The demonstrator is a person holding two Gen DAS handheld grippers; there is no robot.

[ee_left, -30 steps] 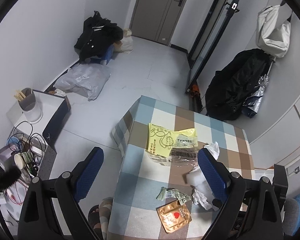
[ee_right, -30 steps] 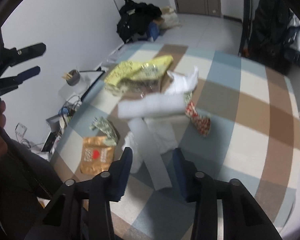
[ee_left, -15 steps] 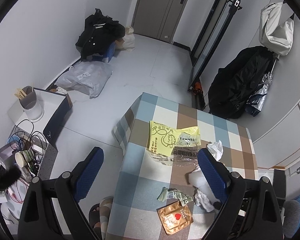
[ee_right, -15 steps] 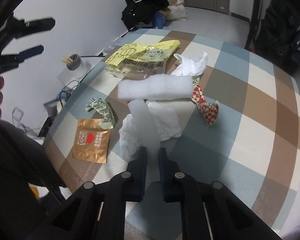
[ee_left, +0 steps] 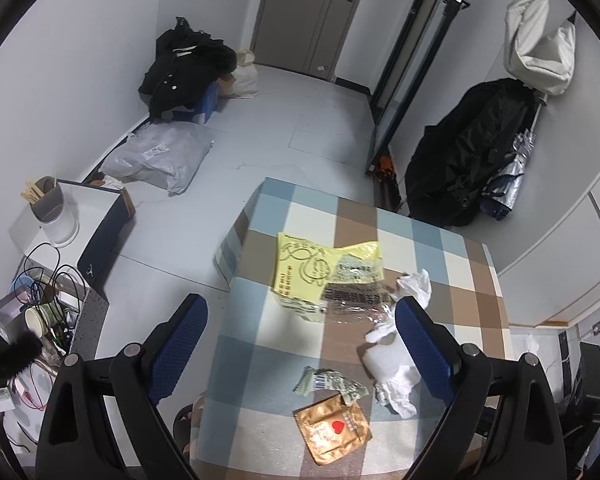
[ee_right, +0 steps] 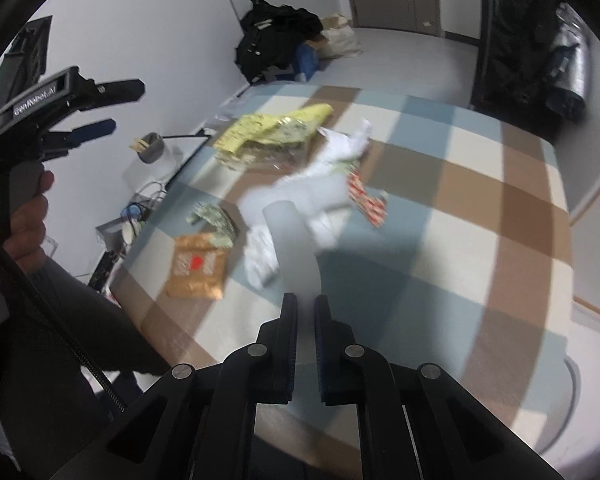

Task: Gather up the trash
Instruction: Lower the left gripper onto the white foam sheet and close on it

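Covering the table, a checked cloth (ee_left: 476, 280) bears wrappers; right hand-held gripper (ee_right: 306, 308) clamps foam strip (ee_right: 294, 248), left hand-held gripper (ee_left: 300, 320) spread.

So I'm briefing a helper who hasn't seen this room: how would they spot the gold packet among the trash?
Start at the checked tablecloth, where the litter lies. Go to the near edge, closest to the person, past the crumpled white tissue. The gold packet lies flat beside a crumpled green wrapper; it is the only shiny gold-brown square, with a red heart printed on it.
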